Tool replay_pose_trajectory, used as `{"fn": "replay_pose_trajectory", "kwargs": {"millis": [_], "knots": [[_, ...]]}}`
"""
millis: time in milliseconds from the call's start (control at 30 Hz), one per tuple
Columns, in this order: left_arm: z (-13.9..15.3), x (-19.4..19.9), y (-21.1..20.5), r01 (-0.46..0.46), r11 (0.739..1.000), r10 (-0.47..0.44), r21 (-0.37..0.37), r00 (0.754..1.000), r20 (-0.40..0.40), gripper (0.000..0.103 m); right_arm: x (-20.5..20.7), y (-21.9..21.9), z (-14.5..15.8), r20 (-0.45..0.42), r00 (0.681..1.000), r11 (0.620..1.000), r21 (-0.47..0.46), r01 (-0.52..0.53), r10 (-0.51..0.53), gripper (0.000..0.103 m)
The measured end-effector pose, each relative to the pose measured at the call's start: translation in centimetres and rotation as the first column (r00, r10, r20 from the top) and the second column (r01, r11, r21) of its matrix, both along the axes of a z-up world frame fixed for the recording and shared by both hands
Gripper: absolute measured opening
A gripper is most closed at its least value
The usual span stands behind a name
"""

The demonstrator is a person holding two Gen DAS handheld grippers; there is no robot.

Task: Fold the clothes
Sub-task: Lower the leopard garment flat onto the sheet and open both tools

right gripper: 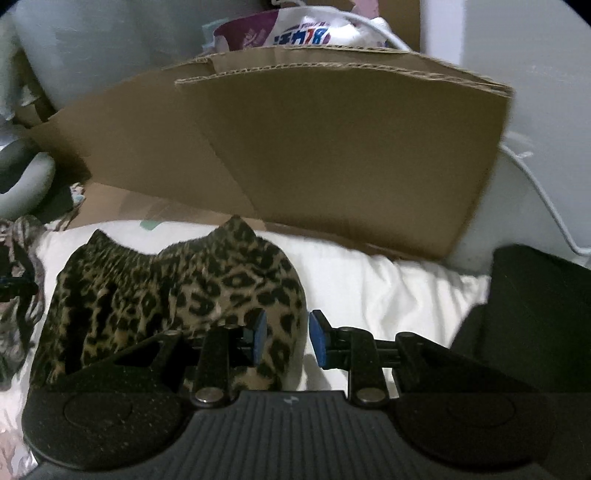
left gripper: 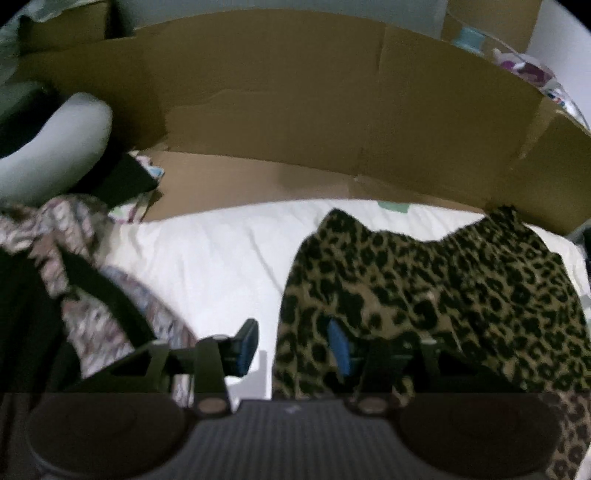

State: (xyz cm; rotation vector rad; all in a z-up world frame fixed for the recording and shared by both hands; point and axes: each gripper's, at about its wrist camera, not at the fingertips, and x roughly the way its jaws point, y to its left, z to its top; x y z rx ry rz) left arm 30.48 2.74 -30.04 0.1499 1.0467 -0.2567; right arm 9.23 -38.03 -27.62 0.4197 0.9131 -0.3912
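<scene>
Two grippers, both with jaws apart, nothing pressed between the blue pads

Left gripper [left gripper: 293,345]: parted over white sheet [left gripper: 207,266], left pad [left gripper: 245,347] on bare sheet, right pad [left gripper: 338,345] at the near left edge of the leopard garment [left gripper: 443,291]. Cloth overlapping that right finger from above and to the right; touching or merely in front, cannot tell. Gap between the pads showing sheet on the left half, leopard print on the right. Garment bunched and spread rightward and away from this gripper, far edge rising in two peaks near the cardboard [left gripper: 295,110]. Off to the left, a patterned cloth [left gripper: 92,317] with a dark strap across it, apart from the garment, white sheet between them. Beyond that, a grey rounded cushion [left gripper: 55,147]

Right gripper [right gripper: 286,338]: parted too, straddling the right edge of the garment [right gripper: 177,291]. Left pad [right gripper: 260,336] lying against leopard print, right pad [right gripper: 316,339] over sheet [right gripper: 388,295] just past the cloth edge. A strip of print filling part of the gap, not pinched. Bulk of the garment lying left of and beyond this gripper. Farther out, folded cardboard [right gripper: 332,155] standing behind the bed, a printed bag [right gripper: 291,33] above it, a dark block [right gripper: 535,306] at right
</scene>
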Motion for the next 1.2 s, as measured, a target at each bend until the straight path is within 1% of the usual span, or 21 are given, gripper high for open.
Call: {"fn": "replay_pose_trajectory", "kwargs": {"millis": [33, 100, 133, 233, 333, 467, 600, 700, 867, 967, 1067, 1100, 1133, 1167, 1200], "knots": [[0.3, -0.7, -0.1, -0.006, 1.0, 0.006, 0.001, 1.0, 0.0, 0.046, -0.8, 0.0, 0.3, 0.006, 1.0, 1.0, 0.009, 0.001, -0.001, 0.032], [1.0, -2.0, -0.3, -0.017, 1.0, 0.017, 0.004, 1.0, 0.001, 0.054, -2.2, -0.1, 0.9, 0.014, 1.0, 1.0, 0.02, 0.002, -0.002, 0.032], [1.4, -2.6, -0.4, -0.023, 1.0, 0.023, 0.005, 1.0, 0.0, 0.055, -2.9, -0.1, 1.1, 0.013, 1.0, 1.0, 0.018, 0.002, -0.002, 0.032], [2.3, -4.3, -0.9, -0.034, 0.999, 0.034, 0.009, 0.999, -0.006, 0.056, -4.9, -0.4, 1.9, 0.01, 1.0, 1.0, 0.002, 0.019, -0.019, 0.032], [3.3, -5.7, -1.7, -0.028, 0.999, 0.028, 0.021, 1.0, -0.003, 0.056, -6.9, -1.0, 3.2, 0.025, 0.999, 0.999, -0.012, 0.045, -0.044, 0.032], [5.5, -7.2, -2.9, -0.012, 1.0, 0.012, 0.014, 1.0, 0.012, 0.057, -9.4, -2.1, 5.2, 0.043, 0.998, 0.998, -0.033, 0.056, -0.054, 0.032], [7.8, -8.7, -4.1, 0.004, 1.0, -0.004, 0.011, 0.999, 0.033, 0.065, -11.5, -3.2, 6.9, 0.044, 0.997, 0.997, -0.053, 0.062, -0.06, 0.032], [9.1, -9.9, -4.8, 0.012, 1.0, -0.012, -0.002, 1.0, 0.026, 0.065, -13.2, -3.7, 7.5, 0.054, 0.996, 0.997, -0.037, 0.073, -0.071, 0.032], [11.4, -12.0, -5.2, 0.02, 0.999, -0.02, -0.041, 1.0, 0.008, 0.067, -16.4, -2.9, 7.9, 0.085, 0.994, 0.997, 0.018, 0.073, -0.074, 0.034], [12.5, -13.5, -5.4, 0.018, 0.999, -0.018, -0.038, 1.0, 0.011, 0.068, -18.0, -2.0, 7.8, 0.118, 0.988, 0.995, 0.056, 0.088, -0.094, 0.041], [12.9, -14.7, -5.6, 0.01, 0.998, -0.01, -0.057, 1.0, -0.006, 0.068, -19.2, -0.8, 7.5, 0.14, 0.985, 0.993, 0.077, 0.087, -0.098, 0.042], [12.9, -15.1, -5.7, 0.01, 0.998, -0.011, -0.061, 1.0, -0.01, 0.069, -19.5, -0.4, 7.3, 0.145, 0.985, 0.993, 0.081, 0.085, -0.096, 0.042], [12.8, -15.4, -5.9, 0.018, 0.998, -0.019, -0.054, 1.0, -0.012, 0.071, -19.8, 0.0, 7.1, 0.149, 0.984, 0.993, 0.085, 0.083, -0.095, 0.043], [12.6, -15.8, -6.2, 0.029, 0.999, -0.03, -0.042, 0.999, -0.013, 0.076, -20.1, 0.4, 6.8, 0.151, 0.984, 0.992, 0.09, 0.086, -0.099, 0.044], [12.4, -16.2, -6.5, 0.045, 0.999, -0.046, -0.027, 0.999, -0.012, 0.077, -20.5, 0.8, 6.4, 0.152, 0.983, 0.991, 0.095, 0.09, -0.103, 0.044]]}}
